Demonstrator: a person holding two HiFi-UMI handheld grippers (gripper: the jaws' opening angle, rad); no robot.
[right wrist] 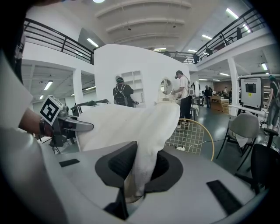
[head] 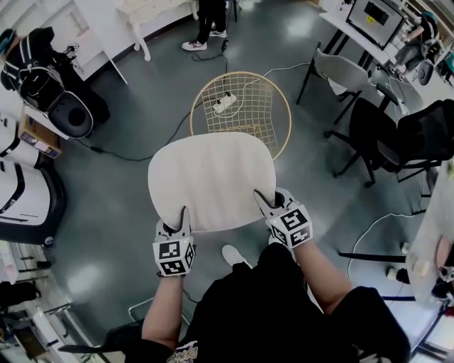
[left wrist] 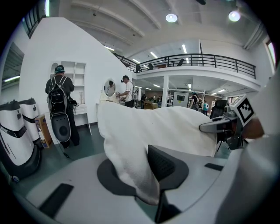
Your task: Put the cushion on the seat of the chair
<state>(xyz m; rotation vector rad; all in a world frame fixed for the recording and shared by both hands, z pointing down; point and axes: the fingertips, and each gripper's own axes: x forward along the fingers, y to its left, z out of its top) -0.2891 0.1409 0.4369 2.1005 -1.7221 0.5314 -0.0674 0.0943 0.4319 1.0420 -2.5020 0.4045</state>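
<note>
A flat cream cushion point(head: 211, 180) hangs level in the air between both grippers. My left gripper point(head: 182, 216) is shut on its near left edge and my right gripper point(head: 264, 202) is shut on its near right edge. In the left gripper view the cushion point(left wrist: 148, 131) is pinched between the dark pads, and the right gripper view shows the same cushion point(right wrist: 131, 127) clamped. The chair point(head: 242, 106), a round wire seat with a wooden rim, stands on the floor just beyond the cushion, which hides its near part. It also shows as the chair point(right wrist: 192, 135) in the right gripper view.
A white power strip point(head: 224, 103) with a cable lies under the wire chair. Black office chairs point(head: 397, 138) and a grey chair point(head: 340, 71) stand at the right by a desk. A golf bag point(head: 50, 78) and white machines point(head: 21, 191) are at the left. A person point(head: 209, 21) stands beyond.
</note>
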